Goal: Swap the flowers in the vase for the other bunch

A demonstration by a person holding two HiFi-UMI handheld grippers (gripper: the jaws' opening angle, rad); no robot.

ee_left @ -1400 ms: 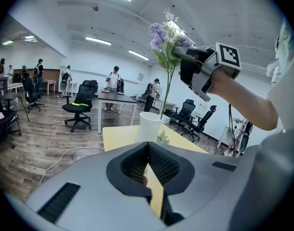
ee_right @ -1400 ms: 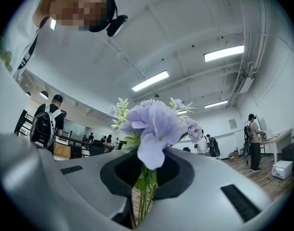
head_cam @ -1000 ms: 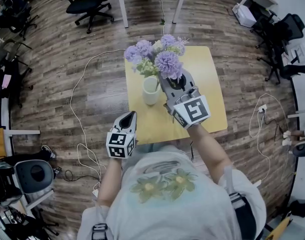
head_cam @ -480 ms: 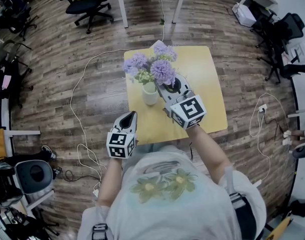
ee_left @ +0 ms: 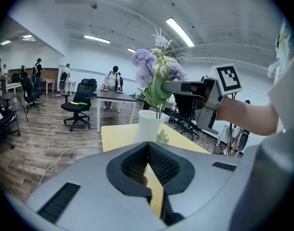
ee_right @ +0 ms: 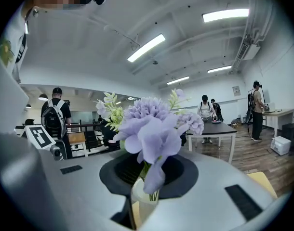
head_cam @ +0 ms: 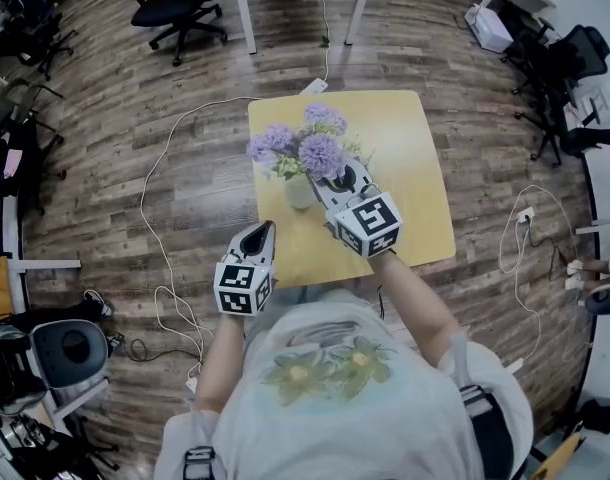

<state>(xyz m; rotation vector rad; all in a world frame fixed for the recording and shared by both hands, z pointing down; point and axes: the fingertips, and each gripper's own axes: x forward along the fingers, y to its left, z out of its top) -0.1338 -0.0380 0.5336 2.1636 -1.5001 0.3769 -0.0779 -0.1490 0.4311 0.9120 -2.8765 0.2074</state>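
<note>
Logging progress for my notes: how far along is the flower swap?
Done: the white vase holds no other bunch. In hand: the right gripper is shut on the purple bunch, stems entering the vase. Left: let go. The left gripper is shut, empty.

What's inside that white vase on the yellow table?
The green stems of the purple flowers dip into the white vase, gripped above its mouth by the right gripper. How deep they reach, or any water, is hidden by its wall.
</note>
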